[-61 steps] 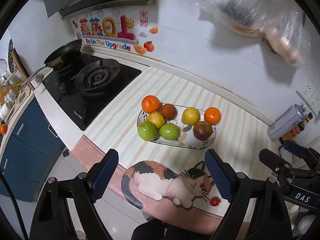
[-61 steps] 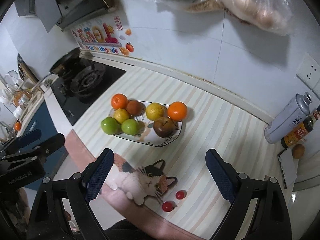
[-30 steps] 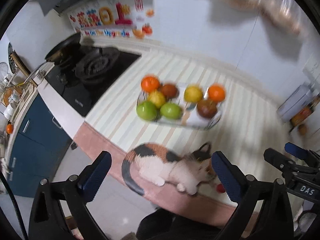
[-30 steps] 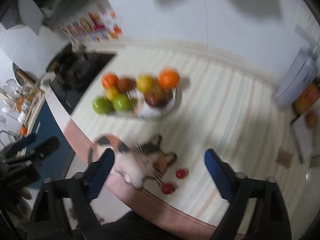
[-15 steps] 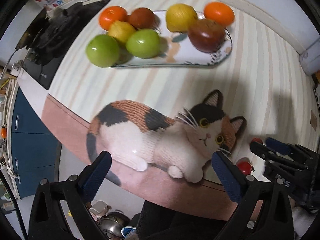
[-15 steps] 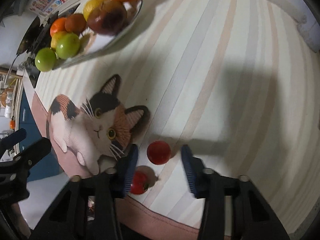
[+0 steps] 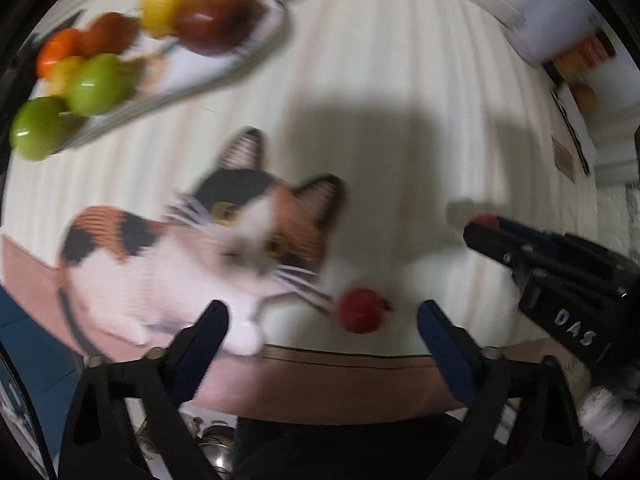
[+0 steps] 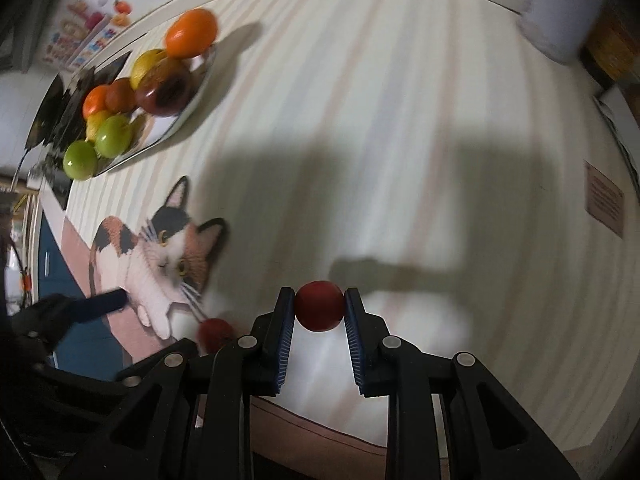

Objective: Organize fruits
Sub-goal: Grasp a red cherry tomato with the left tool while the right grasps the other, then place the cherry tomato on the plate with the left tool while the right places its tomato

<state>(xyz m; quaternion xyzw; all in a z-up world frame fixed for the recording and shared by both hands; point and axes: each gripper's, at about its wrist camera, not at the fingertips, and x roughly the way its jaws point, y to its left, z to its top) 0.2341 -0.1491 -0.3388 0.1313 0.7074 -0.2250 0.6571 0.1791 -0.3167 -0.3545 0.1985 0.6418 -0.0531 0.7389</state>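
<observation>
My right gripper (image 8: 319, 307) is shut on a small red tomato (image 8: 319, 306), low over the striped mat; it also shows at the right of the left wrist view (image 7: 486, 224). My left gripper (image 7: 320, 320) is open, its blue pads either side of a second red tomato (image 7: 361, 310) lying on the mat beside the cat picture; this tomato also shows in the right wrist view (image 8: 215, 333). A glass plate (image 8: 192, 104) at the far left holds oranges, lemons, green apples and dark red fruits (image 8: 164, 90).
The striped mat with a calico cat print (image 8: 160, 256) ends at a pink border near the counter's front edge (image 7: 340, 384). A gas hob (image 8: 60, 108) lies beyond the plate. A spray can (image 8: 560, 24) and bottles stand at the far right.
Both grippers have dropped toward the mat. The right gripper has closed on one red tomato. The left gripper has moved right, with the other tomato between its open fingers.
</observation>
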